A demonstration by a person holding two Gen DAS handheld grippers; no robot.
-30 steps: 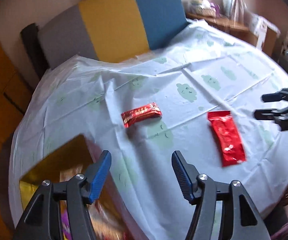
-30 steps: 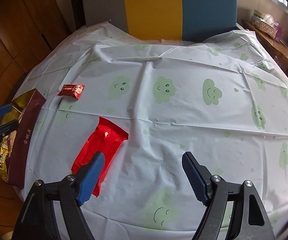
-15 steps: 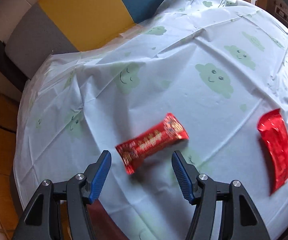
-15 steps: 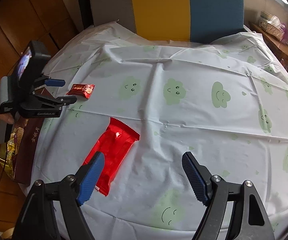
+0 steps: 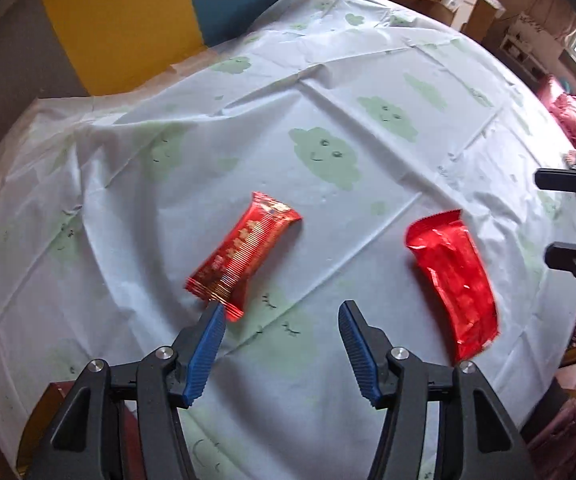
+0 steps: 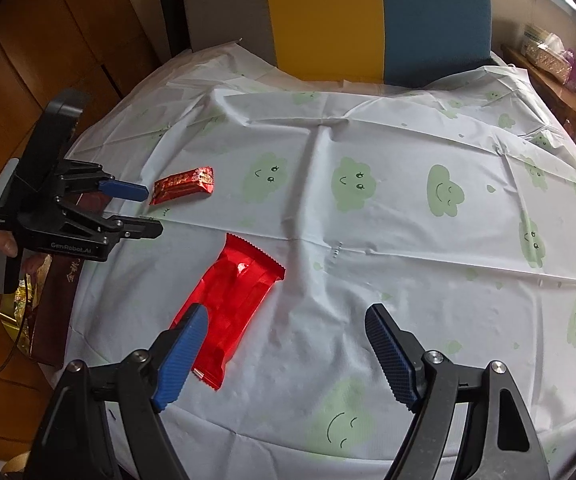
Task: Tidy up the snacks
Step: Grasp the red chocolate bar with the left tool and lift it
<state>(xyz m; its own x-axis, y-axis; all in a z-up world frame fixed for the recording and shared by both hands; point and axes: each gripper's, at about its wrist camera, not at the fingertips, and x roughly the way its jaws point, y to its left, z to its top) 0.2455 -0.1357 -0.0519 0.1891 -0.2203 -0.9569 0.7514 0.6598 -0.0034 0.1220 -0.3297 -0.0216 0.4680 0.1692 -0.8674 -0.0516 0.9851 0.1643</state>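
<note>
Two red snacks lie on the surface (image 6: pixel 407 184), which is covered with a cloud-print cloth; the small patterned bar (image 5: pixel 244 254) sits toward the left edge, and the larger plain red packet (image 6: pixel 230 300) lies nearer the right claw; a dark box (image 6: pixel 54 304) with gold wrappers inside hangs at the left rim, and that looks like the place the snacks belong. The left claw (image 5: pixel 280 350) has its fingers apart and empty, its left fingertip just at the near corner of the bar; the right claw (image 6: pixel 284 356) is likewise spread and holds nothing, its left finger over the tail of the packet.

To take the bar well, I would shift the left claw slightly leftward so the bar sits between both fingers, not beside one; closing across the narrow width should grip better than along the length. The wrapper looks slick, so press low, close to the cloth, yet avoid pinching a fold of it; the cloth is creased and could ride up with the bar. Keep the two claws well apart.
</note>
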